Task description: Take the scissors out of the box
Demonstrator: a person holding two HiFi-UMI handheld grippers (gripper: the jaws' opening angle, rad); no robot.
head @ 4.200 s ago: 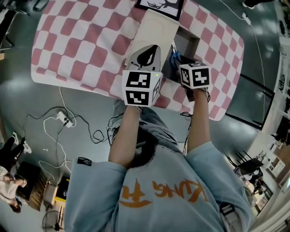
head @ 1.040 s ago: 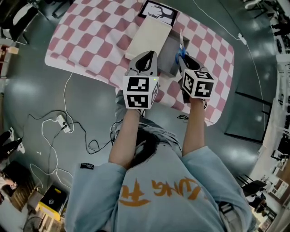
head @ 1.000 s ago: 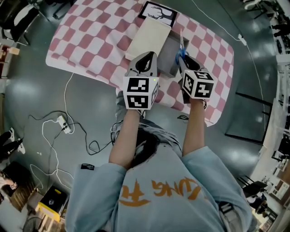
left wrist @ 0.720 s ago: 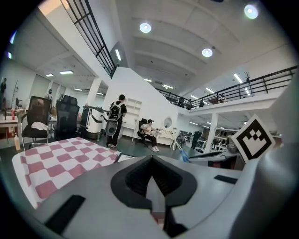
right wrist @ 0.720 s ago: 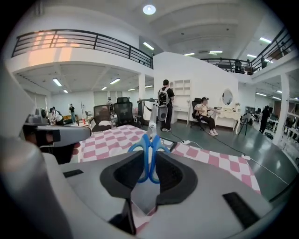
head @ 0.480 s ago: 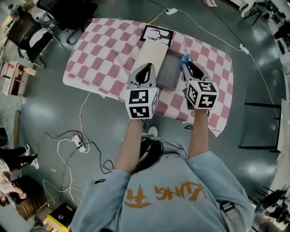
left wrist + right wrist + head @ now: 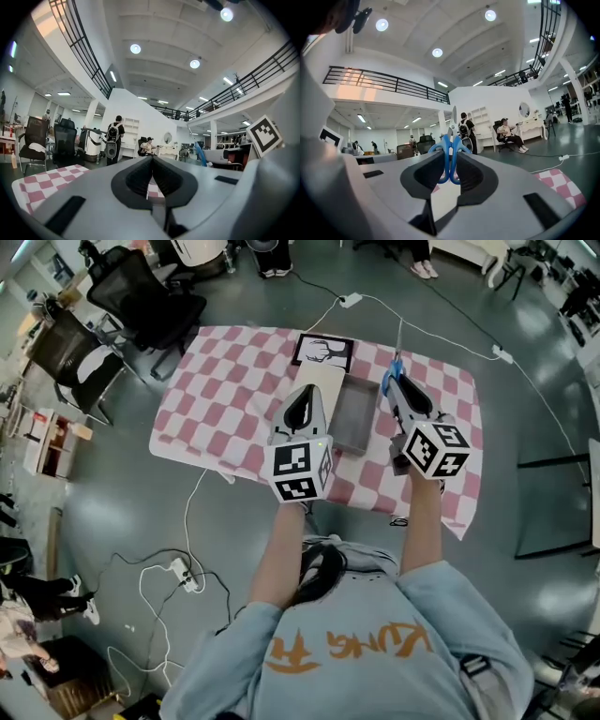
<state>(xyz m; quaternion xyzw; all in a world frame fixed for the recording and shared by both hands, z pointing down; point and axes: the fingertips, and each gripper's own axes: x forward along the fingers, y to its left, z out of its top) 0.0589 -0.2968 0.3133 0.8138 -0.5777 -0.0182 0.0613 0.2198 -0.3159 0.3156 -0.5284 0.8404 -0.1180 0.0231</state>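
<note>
The person wears a light blue short-sleeved T-shirt [image 7: 349,652] with orange lettering across the back. The left gripper [image 7: 304,392] and right gripper [image 7: 394,388] are smooth grey shells with black jaw linings. Each carries a white cube with black square markers: left cube [image 7: 300,470], right cube [image 7: 434,448].

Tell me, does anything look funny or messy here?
Nothing is spilled or broken. The only odd sight: the right claw pinches the blue scissors by their handles, blades poking out ahead, up above the open grey box.

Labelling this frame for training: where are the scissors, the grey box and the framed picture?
scissors [image 7: 450,141], right gripper view, top of the blue handles.
grey box [image 7: 352,414], head view, bare floor.
framed picture [image 7: 323,351], head view, centre.
</note>
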